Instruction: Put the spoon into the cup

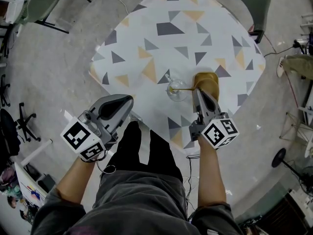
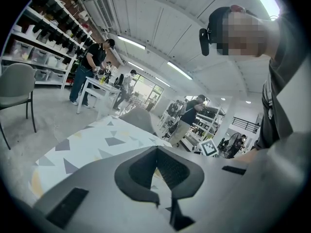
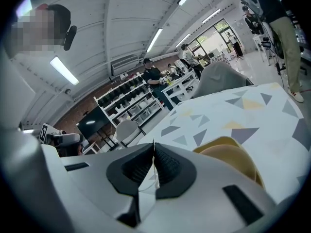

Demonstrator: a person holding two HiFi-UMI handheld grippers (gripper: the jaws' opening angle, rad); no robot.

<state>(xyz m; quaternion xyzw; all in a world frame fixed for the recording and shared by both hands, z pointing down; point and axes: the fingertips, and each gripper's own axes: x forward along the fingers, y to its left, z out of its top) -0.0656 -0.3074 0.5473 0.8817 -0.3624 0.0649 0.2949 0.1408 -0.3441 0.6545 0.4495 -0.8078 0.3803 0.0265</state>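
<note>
A mustard-yellow cup (image 1: 207, 81) stands on the triangle-patterned table (image 1: 161, 38) near its front edge. Left of it is a small clear glass (image 1: 176, 90) with yellowish contents. A thin golden spoon handle (image 1: 184, 88) reaches from the glass toward the yellow cup; its bowl is hidden. My right gripper (image 1: 197, 90) is shut and empty, its tips just left of the yellow cup (image 3: 232, 155), which fills the lower right beside my right gripper (image 3: 154, 144). My left gripper (image 1: 128, 100) hangs over the table's front-left edge, tips together and empty, and my left gripper (image 2: 156, 149) points along the tabletop.
A grey-green chair (image 1: 247, 1) stands behind the table and another chair (image 1: 41, 4) at the far left. Cables and stands lie on the floor at the right (image 1: 288, 160). Shelves, white tables and several people fill the room beyond (image 2: 92, 67).
</note>
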